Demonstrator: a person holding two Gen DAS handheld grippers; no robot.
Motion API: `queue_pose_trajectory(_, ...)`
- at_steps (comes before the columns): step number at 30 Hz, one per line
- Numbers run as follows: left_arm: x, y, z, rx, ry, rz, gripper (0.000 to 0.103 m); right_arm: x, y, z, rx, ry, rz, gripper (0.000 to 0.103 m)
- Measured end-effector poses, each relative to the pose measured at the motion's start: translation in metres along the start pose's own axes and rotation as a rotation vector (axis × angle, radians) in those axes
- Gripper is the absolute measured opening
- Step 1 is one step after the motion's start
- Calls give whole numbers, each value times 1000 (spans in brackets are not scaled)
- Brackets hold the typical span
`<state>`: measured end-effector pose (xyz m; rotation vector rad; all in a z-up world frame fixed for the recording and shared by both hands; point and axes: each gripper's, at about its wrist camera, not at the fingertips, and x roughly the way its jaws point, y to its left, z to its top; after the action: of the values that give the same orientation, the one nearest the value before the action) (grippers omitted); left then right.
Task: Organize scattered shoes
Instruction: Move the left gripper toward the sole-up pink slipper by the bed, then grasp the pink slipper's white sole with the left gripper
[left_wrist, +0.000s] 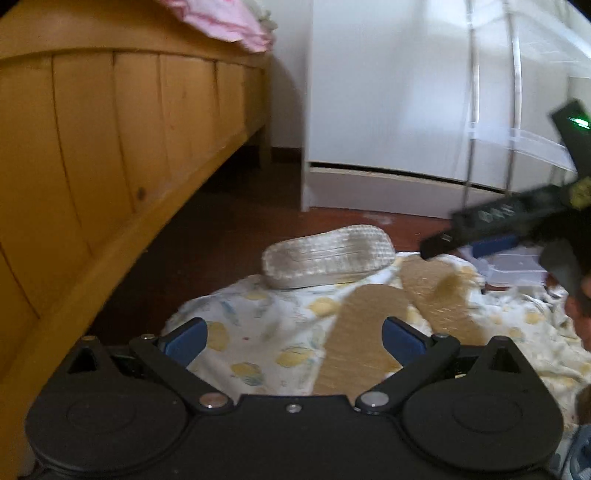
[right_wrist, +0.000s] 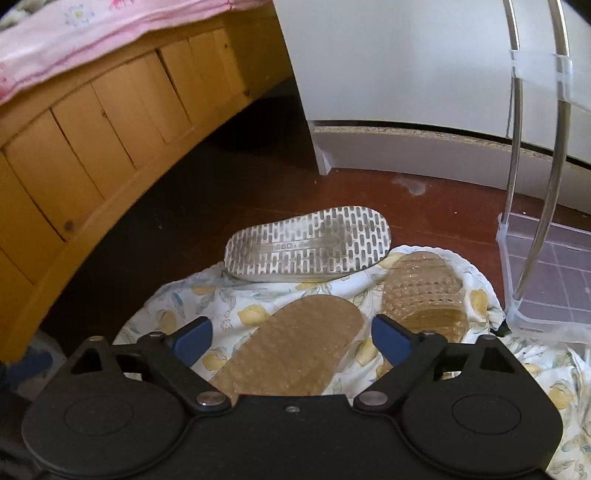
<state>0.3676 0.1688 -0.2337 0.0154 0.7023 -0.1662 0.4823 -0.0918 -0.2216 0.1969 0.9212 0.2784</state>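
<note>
On the floor beside the wooden bed frame (right_wrist: 92, 140), a lemon-print cloth (right_wrist: 229, 310) lies crumpled, and three shoes sit on it. A white shoe (right_wrist: 310, 245) lies sole-up at the far edge of the cloth. Two translucent amber slippers lie nearer you: the near slipper (right_wrist: 291, 350) is turned sole-up, the far slipper (right_wrist: 424, 291) sits to its right with its strap showing.

Your right gripper (right_wrist: 291, 338) stands wide open with nothing between the fingers, poised above the near slipper. Your left gripper (left_wrist: 295, 339) is open too and empty, over the cloth beside the same slipper. The left view is blurred, so how close its pads are to the sole is hard to say.

These slippers look like soft jelly plastic: light, bendy and probably a little slick. A pinch across the flat sole would likely bow it and let it slide. You would do better to take the near slipper by its long edge near the middle, one pad under the rim. The far one offers its strap, a sturdier hold. The white shoe looks stiffer and somewhat heavier; grip its sidewall at the midfoot.

The clear rack (right_wrist: 546, 280) stands to the right, near the cloth, and looks like the place for them. Mind the cloth: loose folds could snag in the fingers and lift with the shoe.
</note>
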Motion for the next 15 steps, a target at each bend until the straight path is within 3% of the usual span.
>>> queue_pose_trajectory(6,44,-1,31,158,2,-46,103,-5,5,11,-50,3,-49,95)
queue_pose_trajectory(10,98,-13,40,270,-51,-100,103,16,-3,22,-93,-37,-85,95)
queue_pose_trajectory(15,159,-26,41,422,-41,-105,103,60,-12,15,-142,42,-82,94)
